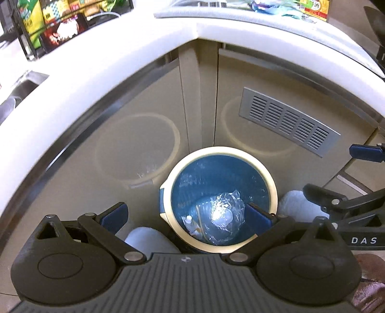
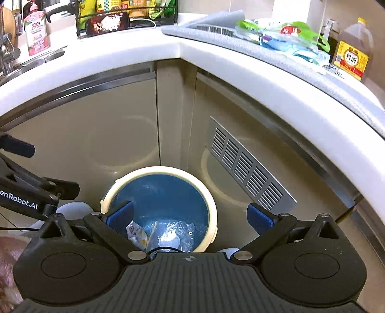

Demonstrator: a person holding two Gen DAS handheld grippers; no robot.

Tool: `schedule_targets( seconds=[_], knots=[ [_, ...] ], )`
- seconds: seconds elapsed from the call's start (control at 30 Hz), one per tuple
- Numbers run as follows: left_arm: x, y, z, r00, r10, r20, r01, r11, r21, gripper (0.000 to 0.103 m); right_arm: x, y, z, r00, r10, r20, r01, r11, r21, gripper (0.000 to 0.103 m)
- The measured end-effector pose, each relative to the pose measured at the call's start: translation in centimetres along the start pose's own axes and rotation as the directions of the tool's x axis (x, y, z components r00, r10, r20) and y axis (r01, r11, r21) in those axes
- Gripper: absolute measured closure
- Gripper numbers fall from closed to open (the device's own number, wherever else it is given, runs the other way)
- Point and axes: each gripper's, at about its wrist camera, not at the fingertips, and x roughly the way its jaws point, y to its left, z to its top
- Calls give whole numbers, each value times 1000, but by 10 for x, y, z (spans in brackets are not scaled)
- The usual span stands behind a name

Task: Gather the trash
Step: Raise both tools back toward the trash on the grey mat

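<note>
A blue trash bin [image 1: 216,173] with a cream rim stands on the floor in the corner of the cabinets, also seen in the right wrist view as the bin [image 2: 163,192]. At its bottom lie crumpled clear plastic [image 1: 226,216] [image 2: 175,236] and a printed wrapper [image 2: 137,234]. My left gripper [image 1: 186,216] hangs open above the bin's near side, with nothing between its blue pads. My right gripper [image 2: 190,216] is open too, above the bin's right side and empty. Each gripper shows at the edge of the other's view: the right gripper [image 1: 344,173] and the left gripper [image 2: 41,168].
A white counter edge [image 2: 216,55] curves above beige cabinet doors with a metal vent grille [image 2: 247,173]. On the counter lie green packages [image 2: 284,33], an amber bottle [image 2: 353,53], a pink soap bottle [image 2: 36,31] and a phone [image 2: 108,22]. White rounded shapes [image 1: 149,240] flank the bin.
</note>
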Motion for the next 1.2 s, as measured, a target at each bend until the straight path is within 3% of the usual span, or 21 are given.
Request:
schedule_targets(
  seconds=[0.3,0.77,1.03,1.2],
  knots=[
    [-15,-5,0,997,38,68,-41,998,41,0,-12,-1,3,998,-3,61,3,1000,-9,3],
    [-39,7,28,987,55,153,-57,998,5,0,-33,-39,25,987,6,161,-25,993,114,2],
    [-46,21,47,980,80,182,-76,997,-29,0,-46,-74,70,947,-22,321,-31,987,159,0],
    [-42,32,54,980,94,175,-86,995,-53,0,-43,-101,103,914,-16,405,-78,973,215,0]
  ],
)
